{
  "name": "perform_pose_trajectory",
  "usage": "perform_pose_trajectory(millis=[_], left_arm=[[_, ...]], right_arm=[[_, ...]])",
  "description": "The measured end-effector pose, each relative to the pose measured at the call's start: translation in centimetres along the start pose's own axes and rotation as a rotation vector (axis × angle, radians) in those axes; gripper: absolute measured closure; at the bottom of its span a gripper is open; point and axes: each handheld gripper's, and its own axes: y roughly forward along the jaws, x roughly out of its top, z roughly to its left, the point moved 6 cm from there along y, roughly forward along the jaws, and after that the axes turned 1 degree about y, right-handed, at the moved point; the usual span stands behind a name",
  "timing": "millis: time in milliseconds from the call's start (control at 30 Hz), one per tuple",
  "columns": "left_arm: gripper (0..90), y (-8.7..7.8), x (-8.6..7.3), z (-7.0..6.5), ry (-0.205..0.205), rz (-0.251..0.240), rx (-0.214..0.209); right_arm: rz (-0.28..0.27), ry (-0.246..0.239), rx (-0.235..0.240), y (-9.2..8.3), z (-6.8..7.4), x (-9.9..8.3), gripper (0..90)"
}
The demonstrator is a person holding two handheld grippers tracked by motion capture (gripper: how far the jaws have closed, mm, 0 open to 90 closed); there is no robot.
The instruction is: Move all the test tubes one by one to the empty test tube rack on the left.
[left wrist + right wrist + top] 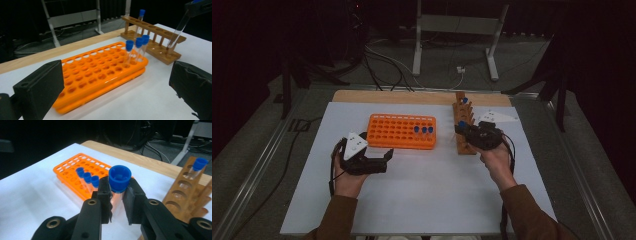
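An orange tube rack point(401, 131) lies mid-table with three blue-capped tubes point(424, 130) standing at its right end. To its right stands a wooden rack point(463, 145), and one capped tube point(198, 166) stands at its far end. My right gripper point(464, 131) hovers over the wooden rack's near part, shut on a blue-capped glass tube point(119, 178) just under the cap. In the left gripper view that tube point(178, 31) hangs tilted, its lower end at the rack's top bar. My left gripper point(387, 160) sits low near the orange rack's front left corner, jaws wide apart with nothing held.
The white mat point(427, 195) spreads toward the person in front of both racks. A wooden table edge point(412, 96) runs behind the mat. Cables and a metal stand point(452, 30) lie on the floor beyond the table.
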Motion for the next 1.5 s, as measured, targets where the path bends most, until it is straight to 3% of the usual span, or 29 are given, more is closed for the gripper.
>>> perform_pose_trajectory(millis=[433, 800, 867, 1133, 1333, 1500], left_arm=[[2.1, 2.9, 1.5, -3.3, 0.01, -0.015, -0.085], [7.5, 5.0, 1.8, -6.0, 0.036, 0.036, -0.17], [11.7, 5.2, 1.8, -6.4, 0.056, 0.038, -0.175], [26.6, 6.3, 1.8, -7.9, 0.076, 0.055, -0.208], [56.0, 6.5, 1.6, -8.5, 0.105, 0.051, -0.238], [69.1, 6.7, 1.4, -8.7, 0.125, 0.059, -0.242]], right_arm=[[0.034, -0.047, 0.071, 0.9, 3.1, 0.0, 77.0], [0.054, -0.06, 0.117, 1.6, 5.1, -0.1, 77.0], [0.056, -0.062, 0.124, 1.8, 5.3, -0.1, 77.0], [0.072, -0.072, 0.156, 2.5, 6.5, -0.3, 76.9], [0.075, -0.08, 0.174, 2.7, 7.2, -0.2, 77.0], [0.08, -0.082, 0.19, 2.8, 7.6, -0.2, 77.0]])
